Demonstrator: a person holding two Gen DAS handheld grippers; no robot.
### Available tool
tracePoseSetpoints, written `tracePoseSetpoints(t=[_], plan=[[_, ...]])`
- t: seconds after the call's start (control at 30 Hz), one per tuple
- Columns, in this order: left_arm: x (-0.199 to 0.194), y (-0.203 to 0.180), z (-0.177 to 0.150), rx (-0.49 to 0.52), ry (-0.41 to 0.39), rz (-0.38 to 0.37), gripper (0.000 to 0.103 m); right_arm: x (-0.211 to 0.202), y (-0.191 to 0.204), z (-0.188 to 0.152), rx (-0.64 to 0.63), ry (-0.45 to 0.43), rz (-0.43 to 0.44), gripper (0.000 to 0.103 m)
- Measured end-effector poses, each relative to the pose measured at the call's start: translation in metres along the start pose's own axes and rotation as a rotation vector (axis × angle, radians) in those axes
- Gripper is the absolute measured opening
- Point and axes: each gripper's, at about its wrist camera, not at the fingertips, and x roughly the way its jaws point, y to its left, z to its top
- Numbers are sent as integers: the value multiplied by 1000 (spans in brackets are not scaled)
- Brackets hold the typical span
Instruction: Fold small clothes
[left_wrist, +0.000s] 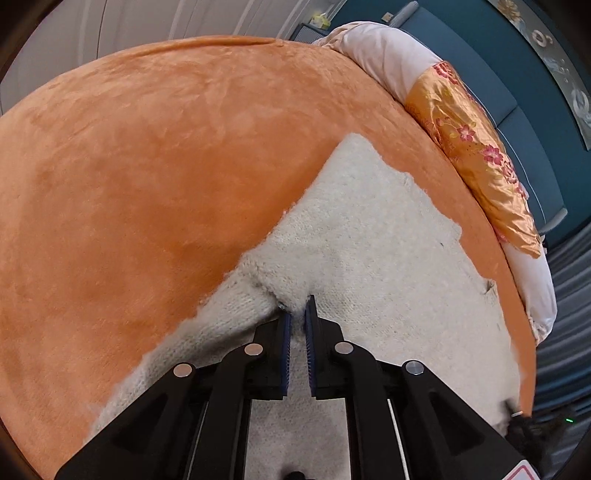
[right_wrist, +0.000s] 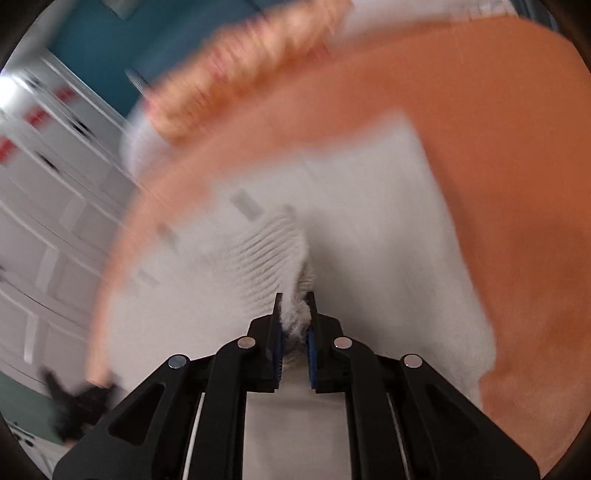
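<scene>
A fluffy white knitted garment (left_wrist: 354, 236) lies spread on an orange plush bed cover (left_wrist: 147, 166). My left gripper (left_wrist: 298, 314) is shut on a raised fold of the garment at its near edge. In the right wrist view, which is motion-blurred, my right gripper (right_wrist: 294, 306) is shut on a ribbed edge of the same white garment (right_wrist: 369, 221), with knit bunched between the pads. The orange cover (right_wrist: 517, 184) lies to the right there.
A rolled quilt with an orange flowered panel (left_wrist: 476, 155) lies along the bed's far edge. A teal wall (left_wrist: 461, 44) stands behind. White cabinets (right_wrist: 48, 184) show at the left in the right wrist view. A black object (right_wrist: 77, 402) sits low left.
</scene>
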Motion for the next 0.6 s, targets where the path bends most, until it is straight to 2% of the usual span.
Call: tracePoseSetpoints(t=[0.03, 0.07, 0.13, 0.2, 0.23, 0.33, 0.4, 0.47, 0.53, 0.6], plan=[[0, 0, -1, 13, -9, 3, 12, -5, -5, -3, 15, -20, 31, 9], [1, -1, -2, 27, -19, 5, 12, -18, -6, -2, 39, -42, 38, 13], [1, 1, -7, 58, -48, -5, 13, -44, -2, -2, 68, -124, -25, 16], [1, 2, -12, 82, -76, -14, 13, -68, 17, 2, 11, -198, -19, 16], [1, 2, -13, 85, -84, -15, 13, -69, 29, 4, -27, -205, -5, 16], [1, 2, -17, 101, -110, -13, 13, -44, 103, 14, -263, -96, 51, 20], [0, 3, -20, 107, -128, -18, 13, -11, 150, 8, -411, -16, 74, 37], [0, 5, -22, 104, -136, -27, 13, 24, 186, 0, -531, 33, 69, 39], [1, 7, -23, 104, -145, -37, 13, 56, 211, -8, -587, 80, 38, 40], [2, 6, -22, 107, -151, -40, 13, 76, 225, -14, -612, 110, 26, 53]])
